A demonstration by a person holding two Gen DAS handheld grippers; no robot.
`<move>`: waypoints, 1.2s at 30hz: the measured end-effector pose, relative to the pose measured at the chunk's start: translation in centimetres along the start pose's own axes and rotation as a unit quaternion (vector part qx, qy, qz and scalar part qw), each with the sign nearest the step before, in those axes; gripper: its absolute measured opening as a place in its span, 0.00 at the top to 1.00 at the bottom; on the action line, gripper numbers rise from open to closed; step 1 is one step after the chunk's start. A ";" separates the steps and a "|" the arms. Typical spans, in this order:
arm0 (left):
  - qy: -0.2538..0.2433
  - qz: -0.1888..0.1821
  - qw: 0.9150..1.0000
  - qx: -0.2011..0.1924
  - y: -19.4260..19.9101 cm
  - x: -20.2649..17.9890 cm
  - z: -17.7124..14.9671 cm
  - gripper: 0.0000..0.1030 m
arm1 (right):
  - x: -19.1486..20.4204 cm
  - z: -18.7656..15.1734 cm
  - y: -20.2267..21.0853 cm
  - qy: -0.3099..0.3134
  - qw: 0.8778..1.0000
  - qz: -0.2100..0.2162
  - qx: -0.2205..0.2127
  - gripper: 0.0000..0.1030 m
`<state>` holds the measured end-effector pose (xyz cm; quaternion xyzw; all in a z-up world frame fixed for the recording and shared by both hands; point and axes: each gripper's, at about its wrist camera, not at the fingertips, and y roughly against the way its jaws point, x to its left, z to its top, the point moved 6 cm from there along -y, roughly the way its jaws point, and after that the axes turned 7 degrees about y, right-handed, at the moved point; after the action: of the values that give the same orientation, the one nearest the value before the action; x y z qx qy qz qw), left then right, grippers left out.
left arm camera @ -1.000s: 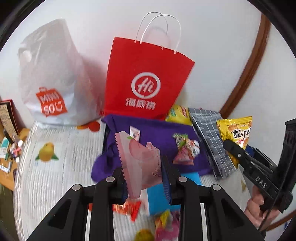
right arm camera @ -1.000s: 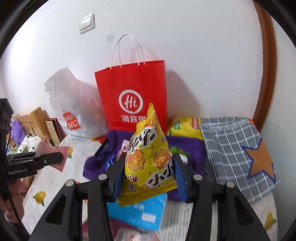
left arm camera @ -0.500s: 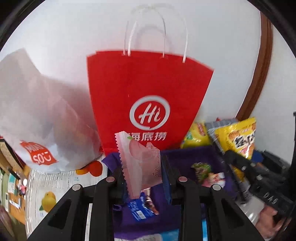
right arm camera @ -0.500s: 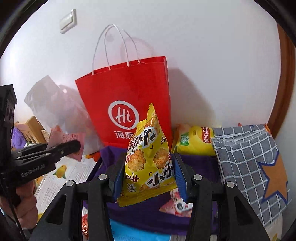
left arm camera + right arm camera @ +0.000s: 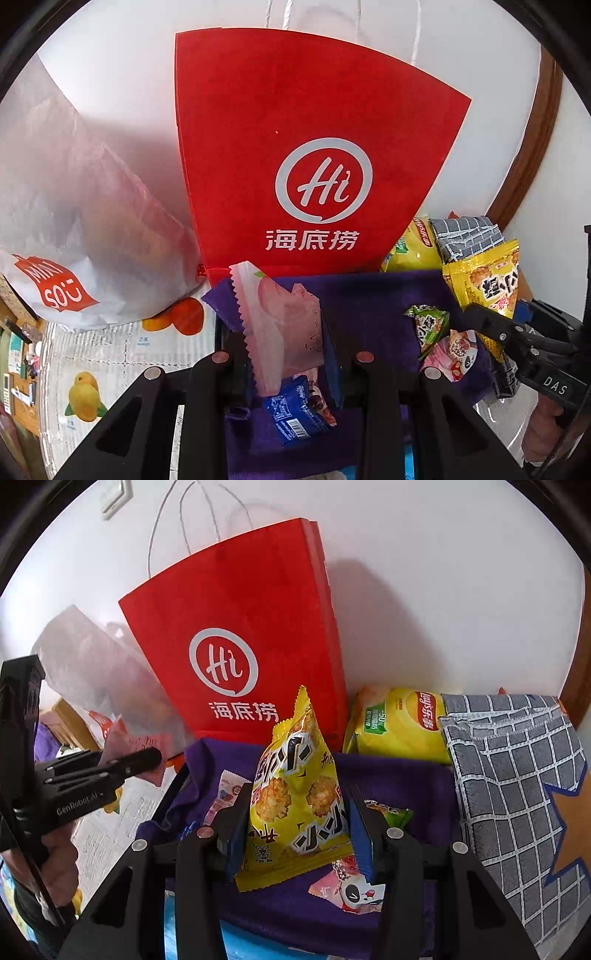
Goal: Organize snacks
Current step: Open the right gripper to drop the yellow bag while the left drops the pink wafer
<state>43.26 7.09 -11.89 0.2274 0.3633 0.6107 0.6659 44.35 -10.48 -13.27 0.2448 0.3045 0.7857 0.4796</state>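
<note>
We've moved both grippers closer to red bag (image 5: 295, 155); left gripper (image 5: 284, 354) clamps pink pkt (image 5: 280, 325), right gripper (image 5: 295, 830) clamps yellow pkt (image 5: 295, 797).

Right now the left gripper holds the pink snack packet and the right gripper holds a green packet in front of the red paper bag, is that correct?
Not quite: the right wrist view shows the right gripper shut on a yellow snack packet, not a green one. The left gripper does hold the pink snack packet, before the red paper bag.

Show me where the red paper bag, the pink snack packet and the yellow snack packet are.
red paper bag (image 5: 314, 147), left wrist view, front face.
pink snack packet (image 5: 280, 325), left wrist view, middle.
yellow snack packet (image 5: 295, 794), right wrist view, printed front.
</note>
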 end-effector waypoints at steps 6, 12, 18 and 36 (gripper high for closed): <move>0.001 0.005 1.000 0.005 -0.3 0.1 -0.2 0.73 | -0.1 -0.1 -0.1 0.011 1.000 -0.005 0.011 0.54; 0.008 0.012 1.000 0.012 -0.7 0.8 -0.3 0.73 | -0.5 -0.8 -1.3 0.021 0.999 -0.007 0.043 0.54; 0.009 0.014 1.000 0.020 -1.2 1.0 -0.4 0.73 | 0.7 -1.8 -2.9 0.042 0.996 0.012 0.074 0.54; 0.003 0.046 0.996 0.071 -4.4 0.9 -1.9 0.73 | 1.5 -5.0 -6.2 0.067 0.984 0.019 0.165 0.53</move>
<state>44.65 7.03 -16.58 0.2886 0.3964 0.6139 0.6186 44.10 -8.11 -21.06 0.2736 0.4564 0.7484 0.3959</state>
